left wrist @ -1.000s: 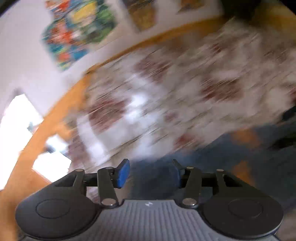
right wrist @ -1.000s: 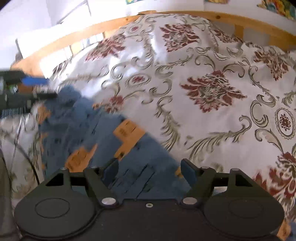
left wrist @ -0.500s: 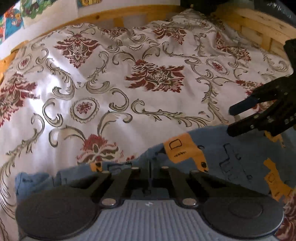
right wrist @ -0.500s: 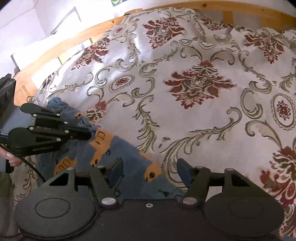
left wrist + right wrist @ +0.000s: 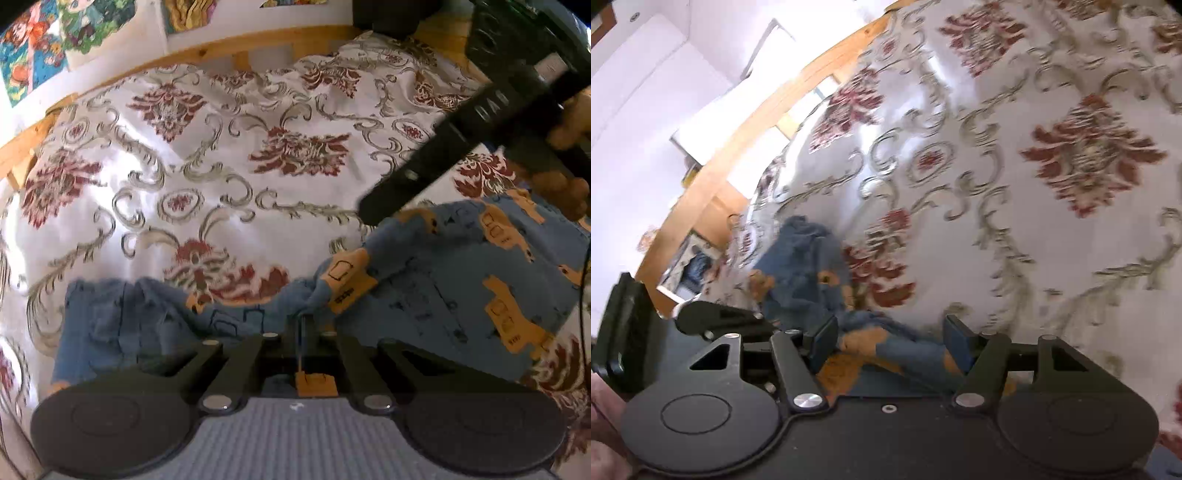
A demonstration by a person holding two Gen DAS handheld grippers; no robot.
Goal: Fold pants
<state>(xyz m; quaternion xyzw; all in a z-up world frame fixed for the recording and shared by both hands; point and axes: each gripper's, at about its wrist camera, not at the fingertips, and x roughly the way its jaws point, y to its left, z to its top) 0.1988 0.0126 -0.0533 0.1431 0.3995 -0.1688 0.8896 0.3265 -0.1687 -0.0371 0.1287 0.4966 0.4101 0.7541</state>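
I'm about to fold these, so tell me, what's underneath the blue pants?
The blue pants lie on the floral bedspread, which shows all around them. The left claw is shut on their edge. Anything beneath the fabric itself is covered.

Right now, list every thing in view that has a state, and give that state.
Pants: blue with orange print, rumpled on the bedspread, not yet folded flat.
Left gripper: shut on the pants' edge.
Right gripper: open, jaws astride a bunched part of the pants.
Bedspread: spread over the bed, lightly wrinkled.
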